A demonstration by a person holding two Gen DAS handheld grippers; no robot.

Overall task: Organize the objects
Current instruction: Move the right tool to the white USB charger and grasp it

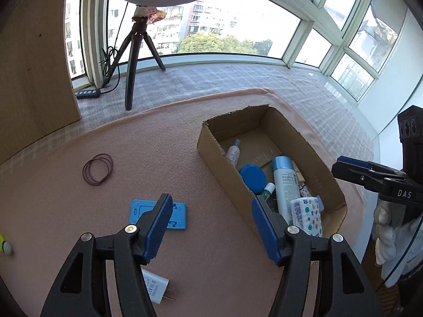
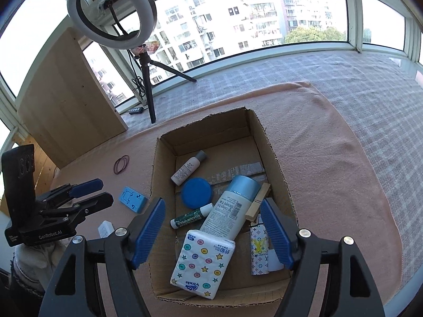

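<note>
Both grippers open, nothing between the jaws. Left gripper (image 1: 211,227) hangs over the pink cloth (image 1: 79,185), just left of the cardboard box (image 1: 211,142). Right gripper (image 2: 212,233) hangs over the near end of the box, tilted down into it.

Inside the box: tissue pack (image 2: 203,262) at the near end, lying on the foot of the tall white bottle with the blue cap (image 2: 230,208). Blue round lid (image 2: 197,192) mid-box, small white bottle with grey cap (image 2: 188,168) beyond it, green stick (image 2: 191,215) between lid and tissue pack. Wooden clothespin (image 2: 258,202) right of the tall bottle; patterned slim case (image 2: 258,251) along the right wall, partly behind the right finger, maybe a lighter.

Outside, on the cloth: blue flat plastic piece (image 1: 177,216) partly behind the left finger, white plug adapter (image 1: 156,289) nearest the camera, brown rubber bands (image 1: 97,169) further left. Ring light on tripod (image 2: 111,13) stands behind, by the window.
</note>
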